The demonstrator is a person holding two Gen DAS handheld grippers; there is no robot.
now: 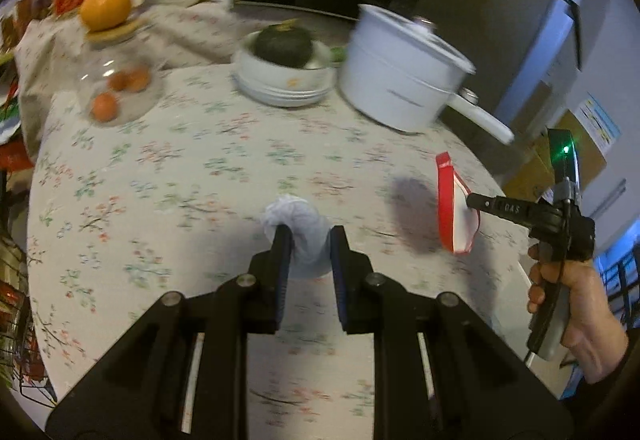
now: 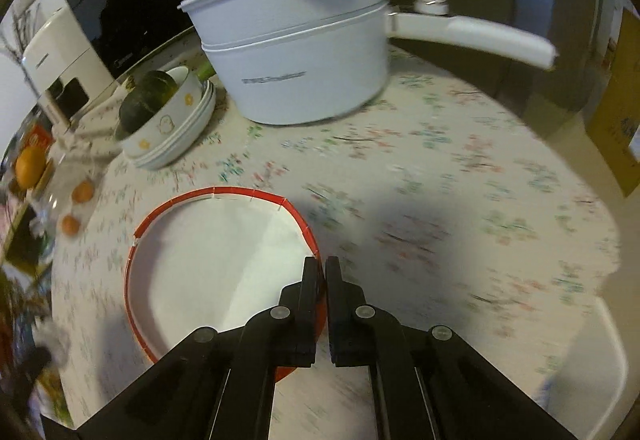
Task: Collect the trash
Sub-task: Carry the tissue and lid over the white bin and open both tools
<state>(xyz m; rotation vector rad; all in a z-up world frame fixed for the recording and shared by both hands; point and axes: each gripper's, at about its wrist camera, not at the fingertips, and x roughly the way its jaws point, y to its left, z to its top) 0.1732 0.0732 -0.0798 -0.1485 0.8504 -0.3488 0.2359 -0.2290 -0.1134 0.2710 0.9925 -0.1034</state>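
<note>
Left hand-held gripper (image 1: 310, 240) closing around tissue (image 1: 294, 218) on surface (image 1: 180, 168) | soft, light, gripping mid-wad | right hand-held gripper (image 2: 323, 268) pinching plate (image 2: 208, 260) rim, thin, bendable, lifted

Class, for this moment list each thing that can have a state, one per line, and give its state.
left gripper: open around the crumpled tissue
crumpled tissue: on the table, between the fingers
right gripper: shut on the paper bowl's rim
paper bowl: empty, held off the table
white pot: lid on
glass jar: lid on, orange on top
</note>
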